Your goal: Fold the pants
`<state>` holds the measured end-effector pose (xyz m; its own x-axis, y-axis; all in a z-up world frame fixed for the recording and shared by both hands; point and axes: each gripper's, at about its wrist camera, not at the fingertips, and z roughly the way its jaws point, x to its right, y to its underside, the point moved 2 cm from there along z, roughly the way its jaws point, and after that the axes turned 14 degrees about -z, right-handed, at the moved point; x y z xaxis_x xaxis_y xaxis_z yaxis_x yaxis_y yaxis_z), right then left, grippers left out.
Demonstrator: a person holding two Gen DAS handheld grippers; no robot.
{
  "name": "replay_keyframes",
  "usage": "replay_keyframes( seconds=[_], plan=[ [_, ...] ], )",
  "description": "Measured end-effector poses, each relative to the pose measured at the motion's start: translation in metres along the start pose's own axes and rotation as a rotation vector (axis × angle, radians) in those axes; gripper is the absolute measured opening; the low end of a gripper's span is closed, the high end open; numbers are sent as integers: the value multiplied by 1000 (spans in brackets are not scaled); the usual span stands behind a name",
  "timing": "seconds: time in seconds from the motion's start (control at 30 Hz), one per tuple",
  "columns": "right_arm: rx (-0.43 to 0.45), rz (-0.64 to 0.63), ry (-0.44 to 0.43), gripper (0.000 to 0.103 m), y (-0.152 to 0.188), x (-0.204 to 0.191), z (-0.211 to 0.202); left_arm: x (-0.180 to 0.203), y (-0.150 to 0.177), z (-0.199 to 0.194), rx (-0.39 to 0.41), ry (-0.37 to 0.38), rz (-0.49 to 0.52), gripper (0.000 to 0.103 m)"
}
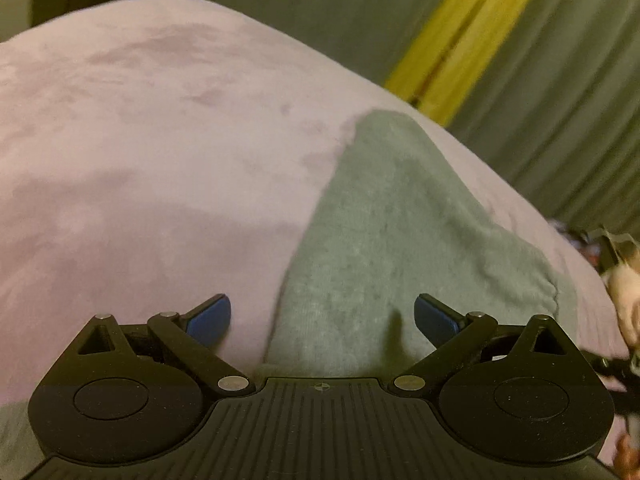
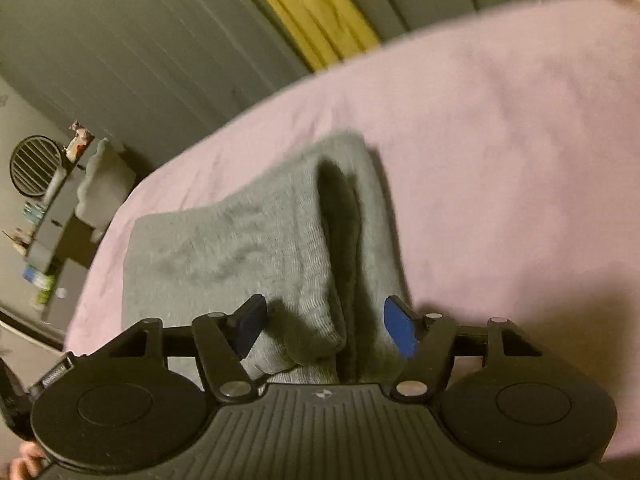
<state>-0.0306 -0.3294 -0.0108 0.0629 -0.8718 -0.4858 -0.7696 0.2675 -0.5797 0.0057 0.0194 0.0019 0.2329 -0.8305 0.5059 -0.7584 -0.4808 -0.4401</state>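
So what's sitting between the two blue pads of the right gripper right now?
In the right wrist view, a folded edge of the grey pants lies between the open right gripper pads, untouched by either, on the pink bed cover.

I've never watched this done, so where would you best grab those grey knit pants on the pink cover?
Probably the near end of the grey knit pants, where the raised folded ridge sits between the open pads of the right hand-held gripper. Coming from this near edge, both stacked layers could be pinched together; elsewhere the pants lie flat on the pink bed cover.
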Motion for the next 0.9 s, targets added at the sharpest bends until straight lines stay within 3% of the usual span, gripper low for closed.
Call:
replay_keyframes(
  seconds=[0.13, 0.23, 0.3, 0.47, 0.53, 0.63, 0.7, 0.9],
  plan=[
    [-33, -46, -49, 91, -17, 5, 22, 4, -14, 24, -97, 53, 19, 101],
    [-84, -122, -43, 97, -24, 10, 40, 2, -25, 46, -148, 48, 8, 101],
    [-122, -97, -92, 99, -24, 16, 52, 4, -32, 58, -170, 60, 31, 101],
    [-112, -148, -140, 98, -25, 6, 65, 18, -43, 76, -192, 138, 91, 101],
    [-102, -193, -123, 78, -26, -2, 71, 27, -40, 83, -189, 136, 146, 101],
    [-100, -171, -147, 72, -26, 0, 74, 41, -38, 91, -155, 125, 240, 95],
    [-104, -137, -172, 72, -28, 9, 76, 45, -41, 96, -154, 131, 250, 93],
    [-108, -83, -229, 88, -32, 13, 91, 43, -41, 95, -135, 152, 226, 89]
  ],
)
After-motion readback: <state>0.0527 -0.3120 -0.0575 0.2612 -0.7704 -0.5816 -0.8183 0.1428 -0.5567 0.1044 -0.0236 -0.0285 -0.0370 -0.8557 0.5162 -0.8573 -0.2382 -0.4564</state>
